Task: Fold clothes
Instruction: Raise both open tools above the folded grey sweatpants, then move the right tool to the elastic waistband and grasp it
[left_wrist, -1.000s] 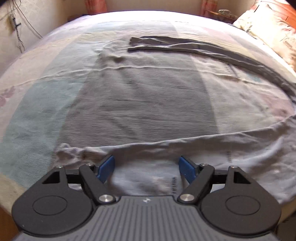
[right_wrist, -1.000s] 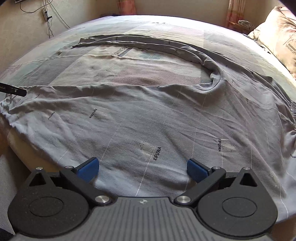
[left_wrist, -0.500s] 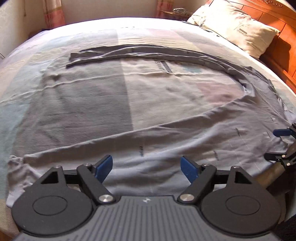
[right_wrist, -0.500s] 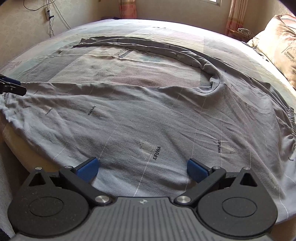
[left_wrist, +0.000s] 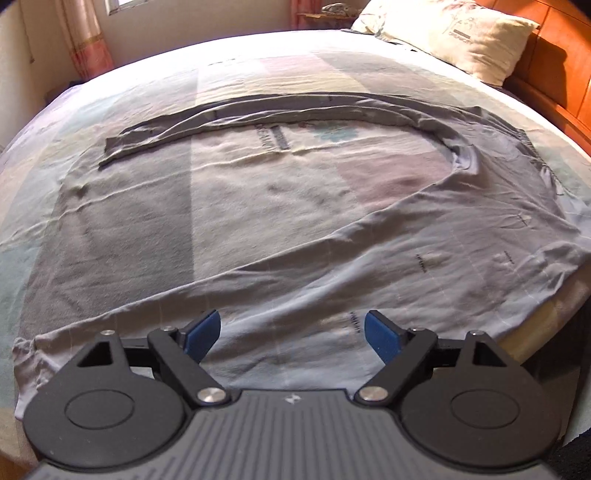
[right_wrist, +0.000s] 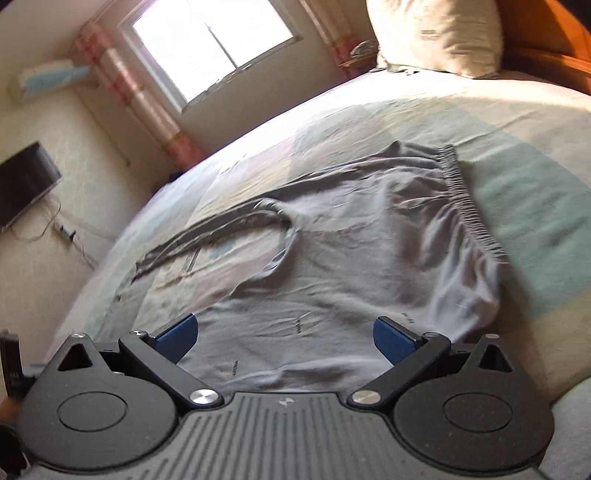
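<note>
Grey trousers (left_wrist: 406, 258) lie spread over the bed, one leg along the near edge and the other leg (left_wrist: 295, 107) curving across the far side. In the right wrist view the trousers (right_wrist: 351, 240) end in a gathered waistband (right_wrist: 469, 206) at the right. My left gripper (left_wrist: 291, 332) hovers over the near leg, its jaws opening a little wider with nothing gripped between the blue pads. My right gripper (right_wrist: 284, 338) is open above the seat of the trousers, apart from the cloth.
A pastel patchwork bedcover (left_wrist: 129, 221) lies under the trousers. A pillow (left_wrist: 454, 37) and wooden headboard (left_wrist: 554, 74) are at the far right. A window (right_wrist: 210, 48), curtain (right_wrist: 140, 92) and wall-mounted screen (right_wrist: 26, 181) are beyond the bed.
The left gripper has travelled rightwards along the near leg, bringing the pillow and headboard into view. The right gripper rolled and shifted towards the waistband in the last half second. Both stayed open.
</note>
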